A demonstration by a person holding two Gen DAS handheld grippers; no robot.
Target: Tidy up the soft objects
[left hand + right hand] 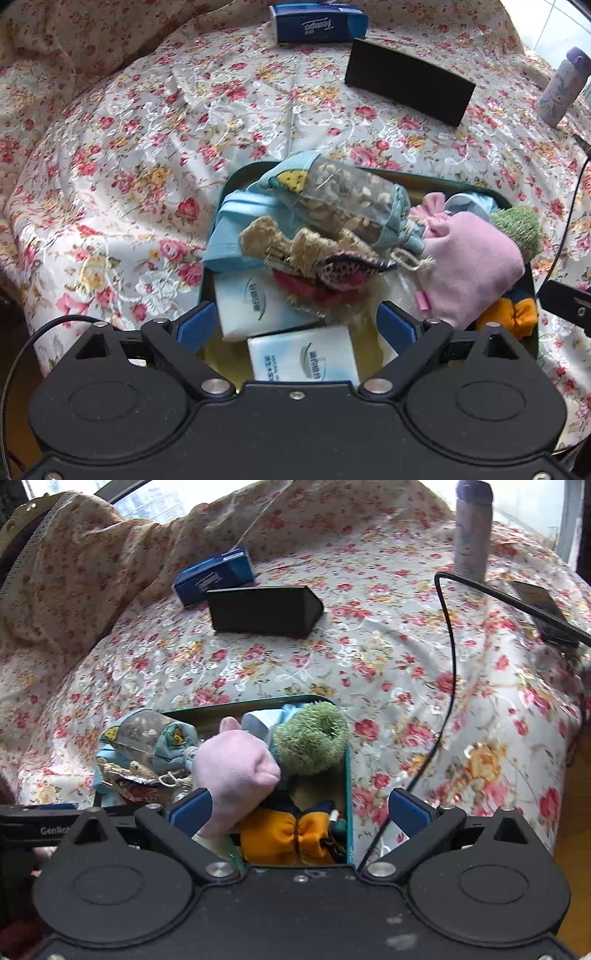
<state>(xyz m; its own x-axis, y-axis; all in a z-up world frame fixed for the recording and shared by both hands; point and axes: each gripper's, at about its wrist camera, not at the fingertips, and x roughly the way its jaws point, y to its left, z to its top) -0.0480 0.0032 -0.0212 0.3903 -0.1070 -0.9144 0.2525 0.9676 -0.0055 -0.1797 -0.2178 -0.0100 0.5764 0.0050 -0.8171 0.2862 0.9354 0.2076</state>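
A teal bin (pixel 369 173) on the floral bed is heaped with soft things: a pink pouch (pixel 472 266), a green scrubby ball (pixel 517 225), a clear-and-blue drawstring sachet (pixel 354 203), a loofah piece (pixel 288 240), two tissue packs (pixel 258 302) and an orange fabric bow (pixel 506 317). My left gripper (pixel 295 325) is open and empty over the tissue packs. My right gripper (pixel 301 810) is open and empty over the bin's (pixel 347 775) right end, its left finger beside the pink pouch (pixel 232 771), with the orange bow (pixel 284 834) and green ball (pixel 310 738) between the fingers.
On the bedspread behind the bin lie a black triangular case (pixel 410 81) (pixel 262 611) and a blue Tempo tissue box (pixel 317 22) (pixel 214 576). A purple bottle (pixel 472 531) stands at the back right, near a black phone (pixel 543 609). A black cable (pixel 447 686) runs down the right.
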